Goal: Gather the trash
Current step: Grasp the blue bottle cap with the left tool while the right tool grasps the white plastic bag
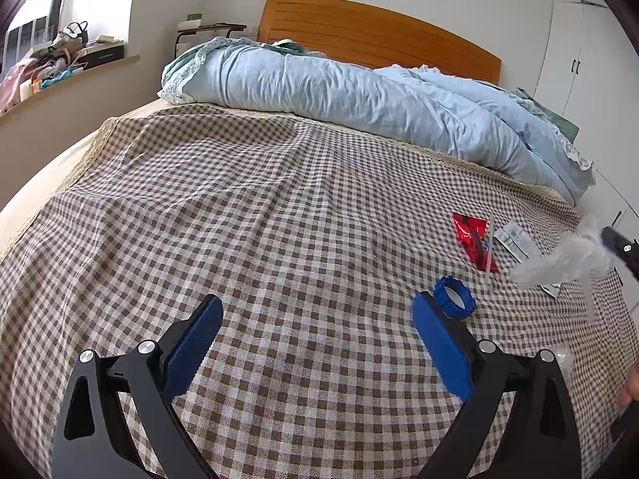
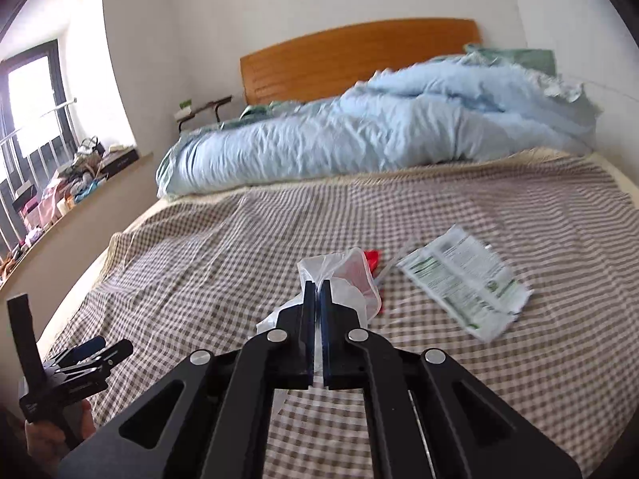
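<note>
Black-armed right tongs (image 2: pixel 318 291) with blue pads fill the bottom of the right wrist view, their jaws clenched on a crumpled clear plastic bag (image 2: pixel 343 275) that bulges out ahead of the fingertips and trails back between the arms. Seen from the left wrist camera, that same bag hangs blurred at the right edge, lifted off the brown-and-white checked bedspread (image 1: pixel 259 219). Left tongs (image 1: pixel 317 311) stand released, jaws spread wide with nothing between them, hovering over bare checked cloth; a hand (image 2: pixel 44 435) grips their handle at the lower left of the right wrist view. Just beside the tip of the left tongs' right-hand pad lies a small blue ridged plastic ring (image 1: pixel 455 297) on its side. Farther along the bedspread rests a crumpled red foil wrapper (image 1: pixel 475 241), and next to it a flat white printed packet with green markings (image 2: pixel 463 279), with a thin clear straw-like strip (image 1: pixel 489 253) running beside the wrapper. All of this trash sits on the right part of the bed, well apart from the rolled pale blue quilt (image 1: pixel 339 95) lying along the orange wooden headboard (image 1: pixel 371 36). At the left, a windowsill (image 1: pixel 68 80) carries a clutter of boxes and bags.
</note>
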Demonstrator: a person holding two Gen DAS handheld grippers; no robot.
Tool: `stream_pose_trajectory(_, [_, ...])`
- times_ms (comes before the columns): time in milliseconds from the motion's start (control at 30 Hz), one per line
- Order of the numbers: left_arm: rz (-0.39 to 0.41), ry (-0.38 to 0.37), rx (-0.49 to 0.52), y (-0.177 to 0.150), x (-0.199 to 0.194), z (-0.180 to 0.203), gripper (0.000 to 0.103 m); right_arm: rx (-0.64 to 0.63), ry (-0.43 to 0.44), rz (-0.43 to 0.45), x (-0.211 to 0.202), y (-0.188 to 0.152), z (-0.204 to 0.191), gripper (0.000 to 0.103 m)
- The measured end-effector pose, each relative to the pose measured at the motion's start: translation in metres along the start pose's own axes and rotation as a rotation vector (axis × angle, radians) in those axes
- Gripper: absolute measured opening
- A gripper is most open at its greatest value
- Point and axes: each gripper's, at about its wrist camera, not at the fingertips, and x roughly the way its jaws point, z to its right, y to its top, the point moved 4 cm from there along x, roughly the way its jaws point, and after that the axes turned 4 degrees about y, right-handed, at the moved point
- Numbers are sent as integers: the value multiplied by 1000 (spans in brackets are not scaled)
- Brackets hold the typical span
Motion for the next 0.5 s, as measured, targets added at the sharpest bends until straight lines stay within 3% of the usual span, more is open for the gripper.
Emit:
stream_pose_trajectory(100, [-18,-20,73,-8,2,21,92,-10,-127,72,-44,-3,36,2])
stream_pose_trajectory(200, [2,-55,174,-15,7,43,92,12,-208,80,-68,-23,73,2])
stream_pose_trajectory(267, [-35,-108,195,-19,13,55,91,38,-287,74,-82,-41,98,2])
stream_pose_trajectory(367, [-62,-221,215,-18,19,82,91,65,-321,20,-87,-60,120,2])
stream_pose_trajectory(500, [-75,-215,347,-7,46,133,91,47,-316,-72,-69,-87,133,3])
